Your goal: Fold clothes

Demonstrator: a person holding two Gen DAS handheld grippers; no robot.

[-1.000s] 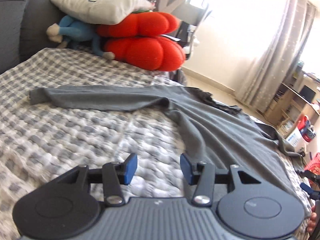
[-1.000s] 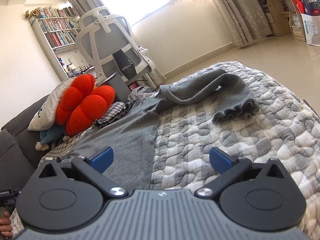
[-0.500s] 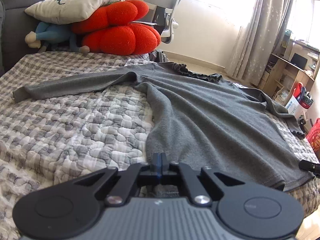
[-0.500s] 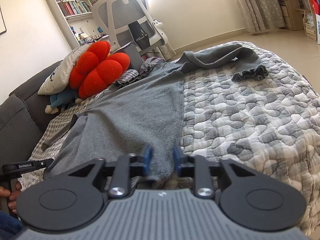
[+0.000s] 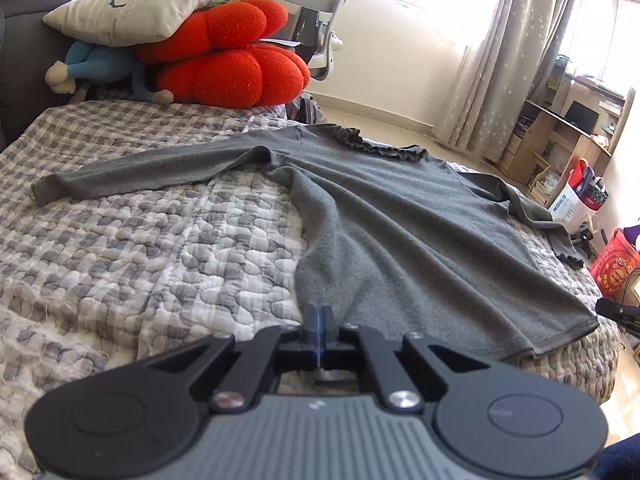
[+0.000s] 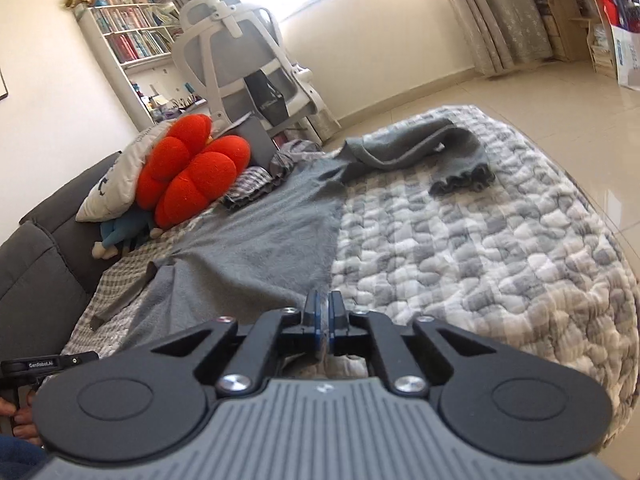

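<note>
Now both tools are at the near hem of the grey long-sleeved top (image 5: 400,220), which lies flat on the checked quilt (image 5: 140,248) covering the sofa. Its long axis runs away from the tongs: hem closest, ruffled neckline (image 5: 380,146) farthest, toward the red cushion (image 5: 224,56) and pillow (image 5: 136,8).

Left gripper (image 5: 319,312): jaws pressed together, clenched on the hem corner at the top's left side; fabric fans out ahead in taut creases. One sleeve (image 5: 140,176) stretches out flat to the left, well apart from the tool.

Right gripper (image 6: 322,306): jaws have just eased a little from their tightest, a narrow slit showing, grey cloth pinched between the pads at the opposite hem corner. The other sleeve (image 6: 420,148) lies bunched far ahead, ruffled cuff (image 6: 464,180) on the quilt.

Pose: both tools point down at a shallow slant, aimed along the garment toward the neckline. Left one sits a bit steeper.

Judgement: each hand is equally near its own corner, so the coming move likely carries the hem forward along that axis, over the body toward the neckline. Neither sleeve is tucked in yet, and both may need gathering.
</note>
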